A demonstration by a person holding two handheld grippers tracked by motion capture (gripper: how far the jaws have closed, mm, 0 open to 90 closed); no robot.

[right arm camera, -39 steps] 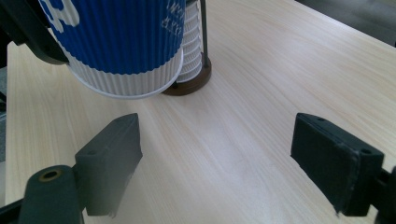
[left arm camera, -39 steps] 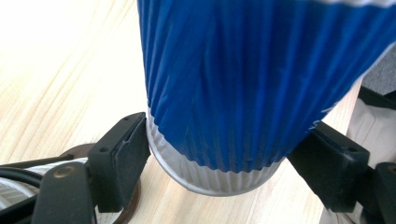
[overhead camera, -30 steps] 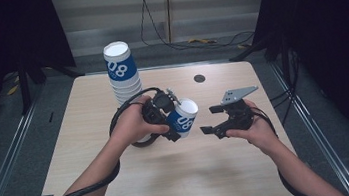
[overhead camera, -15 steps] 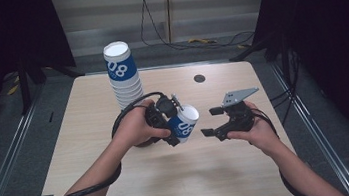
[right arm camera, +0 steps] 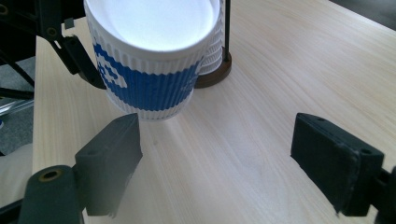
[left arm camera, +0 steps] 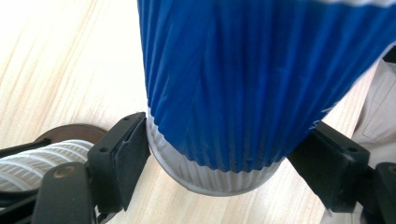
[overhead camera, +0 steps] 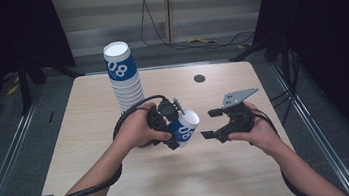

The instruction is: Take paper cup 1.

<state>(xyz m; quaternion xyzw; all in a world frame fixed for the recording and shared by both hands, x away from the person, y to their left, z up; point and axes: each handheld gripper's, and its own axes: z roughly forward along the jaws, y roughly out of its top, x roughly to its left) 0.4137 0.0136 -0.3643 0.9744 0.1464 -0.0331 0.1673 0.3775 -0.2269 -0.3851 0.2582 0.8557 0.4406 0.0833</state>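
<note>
A: From the high view, where is your cup?

B: Your left gripper (overhead camera: 175, 128) has its jaws clamped on the blue-and-white paper cup (overhead camera: 184, 127), held tilted above the middle of the desk (overhead camera: 98, 188), with the open mouth turned toward your right hand. Your right gripper (overhead camera: 211, 123) sits just beside it, jaws spread apart with nothing between them. The stack of cups (overhead camera: 125, 84) stands near the desk's far edge, toward its left corner.

A: And the left gripper view?

B: There the cup (left arm camera: 233, 84) sits between your two black jaws, its white ribbed base pressed against the pad on one side and meeting the other jaw opposite. The wooden desk (left arm camera: 56, 56) lies behind it, and a bit of the stack's brown base (left arm camera: 70, 133) shows at the lower left.

A: The right gripper view?

B: Your jaws stand wide open over bare desk (right arm camera: 280, 70), holding nothing. The cup (right arm camera: 149, 60) hangs beyond one jaw, mouth facing you, apart from the pad. The stack (right arm camera: 215, 46) on its brown base is behind it.
</note>
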